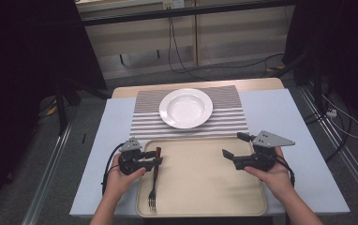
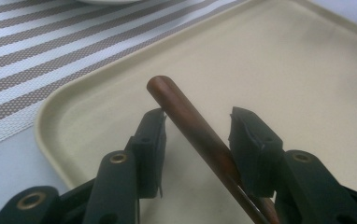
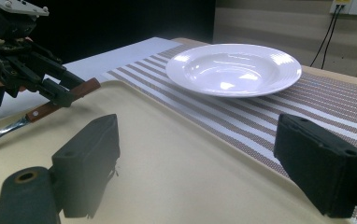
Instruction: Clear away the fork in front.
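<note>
fork (image 1: 153,183) lies at tray's (image 1: 205,187) left edge, brown handle up toward mat (image 1: 228,119) | my left gripper (image 1: 156,161) straddles handle, jaws slightly apart, not clamped | my right gripper (image 1: 235,145) wide open, empty, over tray's right | plate (image 1: 185,108) on mat

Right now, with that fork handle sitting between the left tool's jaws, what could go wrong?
The left tool straddles only the far end of the fork's brown handle, with a gap still showing at one jaw. If lifted from there, the heavy tine end might droop or the fork might slip out. It could then clatter onto the tray. The white plate sits just beyond, so a swinging fork might knock it.
</note>
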`<state>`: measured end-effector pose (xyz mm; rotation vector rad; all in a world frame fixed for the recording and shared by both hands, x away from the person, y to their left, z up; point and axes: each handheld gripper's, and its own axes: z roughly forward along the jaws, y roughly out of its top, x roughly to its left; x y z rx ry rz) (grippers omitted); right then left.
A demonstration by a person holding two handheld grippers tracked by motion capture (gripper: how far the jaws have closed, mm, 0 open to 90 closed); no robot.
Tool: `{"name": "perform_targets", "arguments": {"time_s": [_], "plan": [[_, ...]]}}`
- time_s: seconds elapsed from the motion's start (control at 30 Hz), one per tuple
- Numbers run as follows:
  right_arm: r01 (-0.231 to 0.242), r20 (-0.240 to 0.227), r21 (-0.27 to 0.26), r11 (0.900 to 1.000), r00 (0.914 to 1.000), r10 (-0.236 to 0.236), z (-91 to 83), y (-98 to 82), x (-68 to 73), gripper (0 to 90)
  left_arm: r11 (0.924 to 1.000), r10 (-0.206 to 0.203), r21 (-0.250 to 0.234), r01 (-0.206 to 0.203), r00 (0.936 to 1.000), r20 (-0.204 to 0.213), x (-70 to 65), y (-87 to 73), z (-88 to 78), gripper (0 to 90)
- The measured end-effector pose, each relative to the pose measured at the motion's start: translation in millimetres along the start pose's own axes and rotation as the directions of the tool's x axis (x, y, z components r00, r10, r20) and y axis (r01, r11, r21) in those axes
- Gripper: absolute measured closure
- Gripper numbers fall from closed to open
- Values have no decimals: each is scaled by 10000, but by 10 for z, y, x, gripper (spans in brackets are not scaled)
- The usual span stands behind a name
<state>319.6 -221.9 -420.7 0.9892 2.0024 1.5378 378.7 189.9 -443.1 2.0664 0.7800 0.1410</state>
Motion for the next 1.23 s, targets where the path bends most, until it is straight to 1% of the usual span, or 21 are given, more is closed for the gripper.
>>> {"name": "perform_targets", "arguments": {"time_s": [0.03,0.1,0.17,0.27,0.3,0.37,0.43,0.47,0.53,0.57,0.6,0.67,0.7,0.77,0.83,0.9,0.97,1.07,1.17,1.23], "plan": [[17,-7,-5,10000,10000,-17,0,1,1,143,9999,-86,-77,86,10000,18,1,-8,2,569],[29,-3,-1,10000,10000,-29,0,0,1,142,10000,-3,-63,2,9999,-107,11,-16,-9,580],[15,13,20,10000,10000,-15,0,-2,-1,142,9998,-113,-167,110,9998,-177,14,-29,-19,538],[22,20,25,10000,10000,-22,-2,-1,-1,141,9997,-138,-196,132,9994,-319,12,-42,-50,518],[28,11,20,10000,10000,-28,-5,0,-1,141,9996,-142,-267,133,9994,-314,19,-42,-67,505],[35,34,41,10000,10000,-35,-14,2,-1,141,9987,-259,-458,239,9987,-433,21,-41,-110,483],[82,89,96,9999,9999,-83,-32,-4,-3,140,9967,-441,-697,407,9979,-476,28,-40,-165,445],[84,109,100,9999,9999,-86,-42,-8,-5,140,9959,-449,-807,406,9976,-525,29,-43,-198,431],[89,139,151,9998,9999,-91,-69,-25,-8,140,9933,-505,-1064,451,9976,-481,22,-55,-270,413],[93,127,191,9998,9999,-95,-84,-35,-10,140,9922,-527,-1158,461,9971,-542,15,-64,-308,389],[111,158,241,9996,9998,-115,-99,-46,-8,140,9917,-502,-1209,428,9970,-590,8,-75,-347,365],[166,195,335,9993,9997,-173,-135,-71,-5,140,9906,-460,-1315,384,9974,-553,-10,-107,-424,349],[160,195,397,9991,9997,-168,-158,-84,-2,140,9902,-444,-1352,358,9972,-607,-15,-127,-461,334],[198,239,516,9985,9995,-210,-205,-112,-3,139,9889,-498,-1436,394,9964,-693,-21,-168,-531,292],[206,304,625,9978,9993,-225,-257,-143,-8,139,9867,-494,-1582,373,9961,-735,-22,-209,-594,280],[205,358,723,9972,9991,-231,-312,-172,-13,139,9862,-447,-1630,305,9955,-838,-24,-240,-642,257],[180,416,778,9968,9989,-213,-360,-201,-14,140,9849,-422,-1707,272,9955,-845,-32,-267,-672,236],[161,429,854,9962,9989,-199,-408,-249,-6,140,9859,-446,-1645,297,9951,-878,-37,-294,-679,193],[206,404,861,9961,9989,-242,-411,-269,0,139,9857,-460,-1656,302,9946,-926,-37,-299,-671,162],[230,355,820,9964,9990,-260,-402,-265,-2,139,9839,-494,-1754,334,9949,-875,-39,-297,-674,142]]}}
